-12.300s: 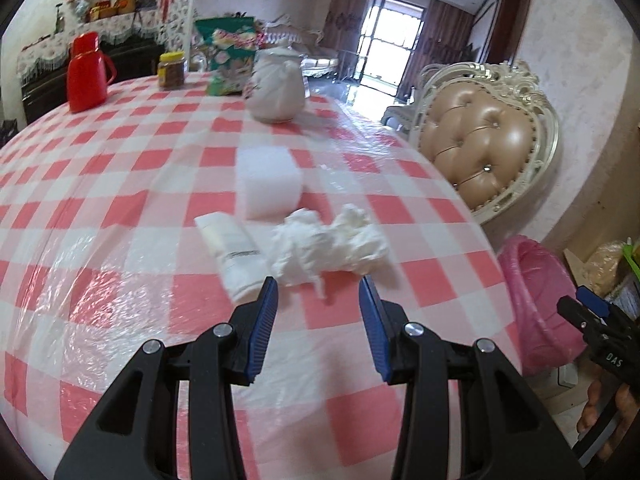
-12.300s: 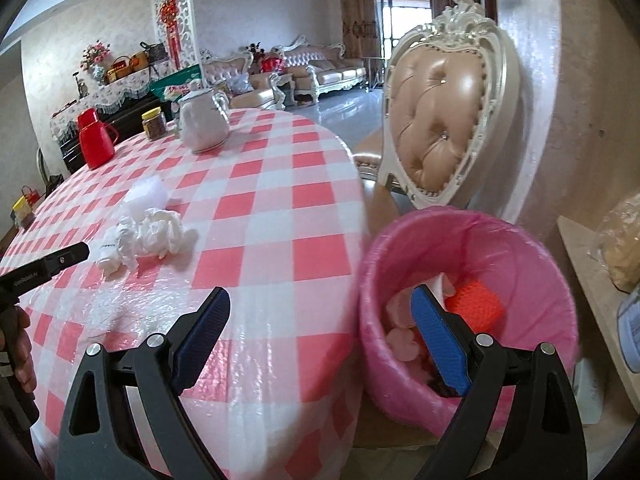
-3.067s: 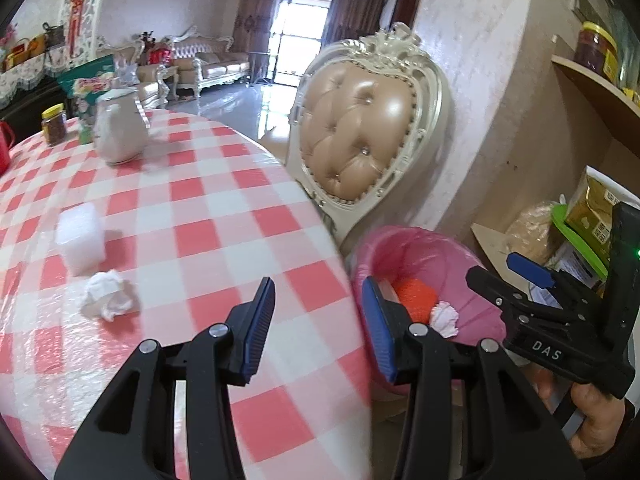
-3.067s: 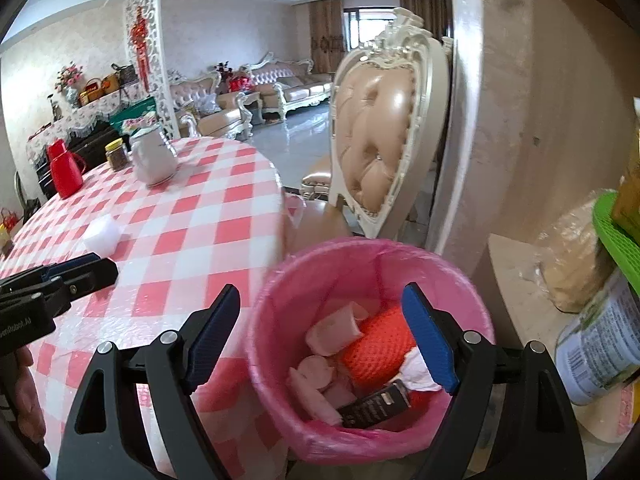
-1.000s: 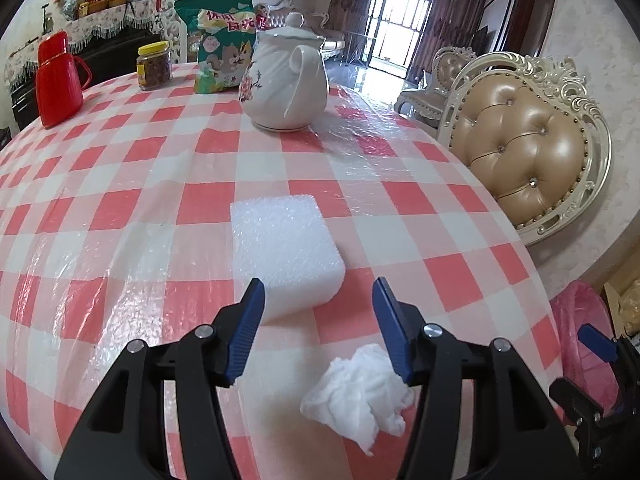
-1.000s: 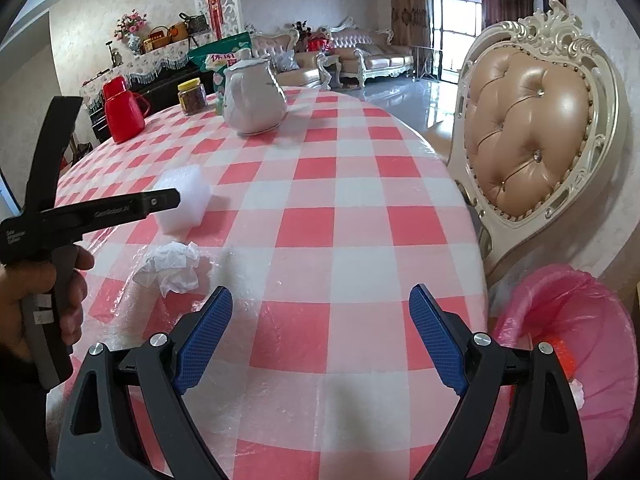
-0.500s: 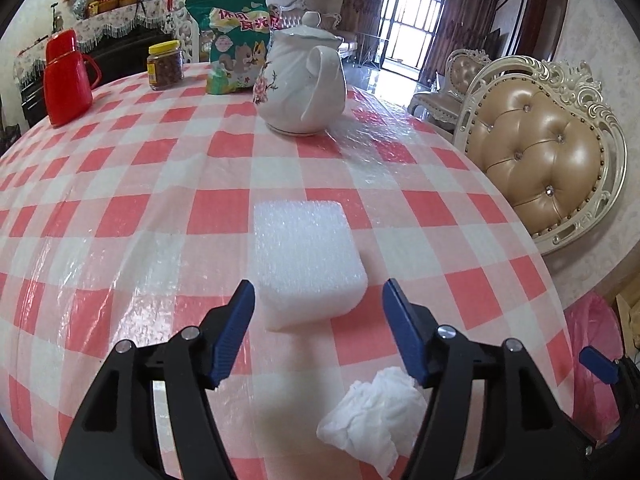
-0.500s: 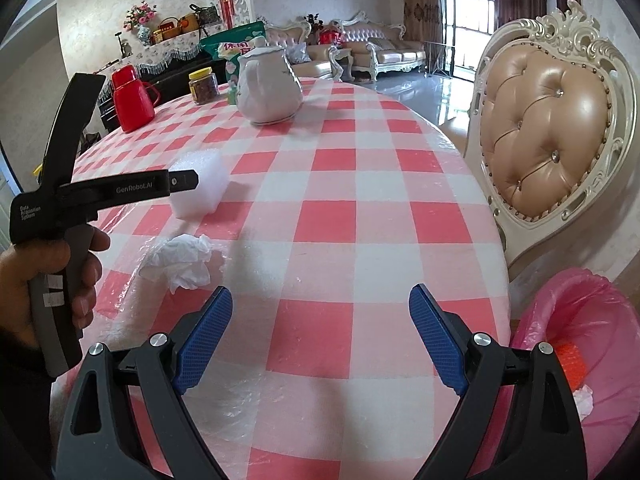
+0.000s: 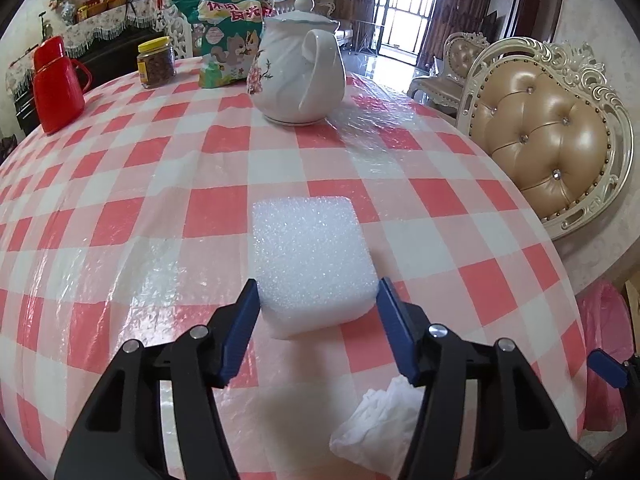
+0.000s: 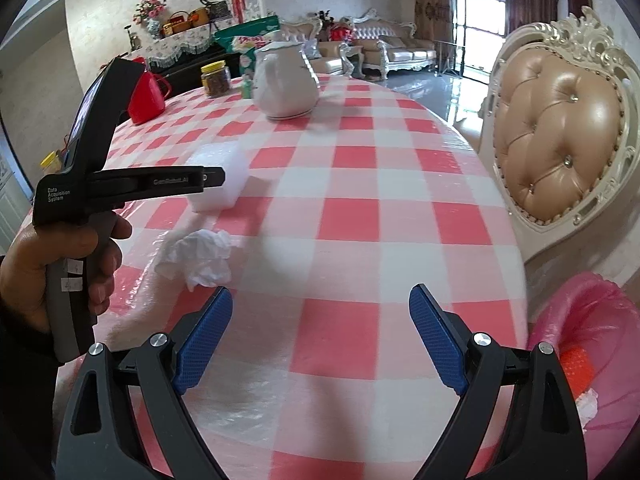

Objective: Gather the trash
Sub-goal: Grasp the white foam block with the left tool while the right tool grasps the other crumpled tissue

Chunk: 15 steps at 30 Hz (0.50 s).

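The left gripper [image 9: 317, 300] stood with its blue jaws spread wide to either side of the near end of a white foam block [image 9: 310, 258], which lay flat on the round counter [image 9: 132, 216] under a red-and-white checked cloth covered in clear plastic. Whether the blue pads were touching the foam could not be told from the left wrist view. In the right wrist view the same gripper [image 10: 214, 178], held in the person's left hand [image 10: 60, 268], reached in level from the left with its tip over the foam block [image 10: 220, 184].

A crumpled white tissue [image 10: 200, 258] lay on the cloth just in front of the block, close to the counter's near edge; in the left wrist view the tissue [image 9: 378, 420] showed low between the gripper's arms.

The right gripper [image 10: 321, 320] hung above the counter near its edge, jaws wide apart and holding nothing, its left pad just beside the tissue.

A pink-lined trash bin [image 10: 592, 328] stood below the counter's edge at right, with something red-orange and a scrap of white visible inside. Behind it stood a cream-framed chair with a tufted tan back [image 10: 560, 128].

Farther back on the counter stood a white porcelain teapot [image 9: 298, 74], a green snack bag [image 9: 222, 40], a yellow-lidded jar [image 9: 156, 64] and a red thermos jug [image 9: 56, 84].
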{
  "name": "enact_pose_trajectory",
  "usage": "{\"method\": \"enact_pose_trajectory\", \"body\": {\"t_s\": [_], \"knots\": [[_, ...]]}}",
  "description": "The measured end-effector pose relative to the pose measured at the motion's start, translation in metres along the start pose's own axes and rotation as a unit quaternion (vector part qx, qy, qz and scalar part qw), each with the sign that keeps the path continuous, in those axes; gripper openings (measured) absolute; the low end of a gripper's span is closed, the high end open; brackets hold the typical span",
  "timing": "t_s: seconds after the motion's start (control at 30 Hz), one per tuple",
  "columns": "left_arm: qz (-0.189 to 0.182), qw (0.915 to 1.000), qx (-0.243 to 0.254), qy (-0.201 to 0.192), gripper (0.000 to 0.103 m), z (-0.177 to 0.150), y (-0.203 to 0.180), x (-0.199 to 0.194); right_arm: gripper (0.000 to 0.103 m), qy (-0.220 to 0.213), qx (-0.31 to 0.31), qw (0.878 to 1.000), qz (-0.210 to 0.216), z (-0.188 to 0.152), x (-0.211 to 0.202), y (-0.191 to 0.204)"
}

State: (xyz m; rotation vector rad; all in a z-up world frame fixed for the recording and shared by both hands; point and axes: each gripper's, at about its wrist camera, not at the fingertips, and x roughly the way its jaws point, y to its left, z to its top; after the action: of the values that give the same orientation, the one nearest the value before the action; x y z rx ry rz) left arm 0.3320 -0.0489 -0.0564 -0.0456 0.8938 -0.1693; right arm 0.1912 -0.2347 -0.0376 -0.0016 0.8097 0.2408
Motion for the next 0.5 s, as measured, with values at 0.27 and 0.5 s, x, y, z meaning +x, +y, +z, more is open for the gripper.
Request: {"method": "enact_pose_trajectory", "body": {"t_s": [0.27, 0.5], "knots": [[0.000, 0.9999, -0.014, -0.007, 0.057, -0.012, 0.020, -0.017, 0.084, 0.010, -0.016, 0.999, 0.035, 0.006, 0.018, 0.036], [0.009, 0.9996, -0.023, -0.014, 0.057, -0.028, 0.041, -0.038, 0.084, 0.020, -0.028, 0.998, 0.050, 0.011, 0.036, 0.058]]}}
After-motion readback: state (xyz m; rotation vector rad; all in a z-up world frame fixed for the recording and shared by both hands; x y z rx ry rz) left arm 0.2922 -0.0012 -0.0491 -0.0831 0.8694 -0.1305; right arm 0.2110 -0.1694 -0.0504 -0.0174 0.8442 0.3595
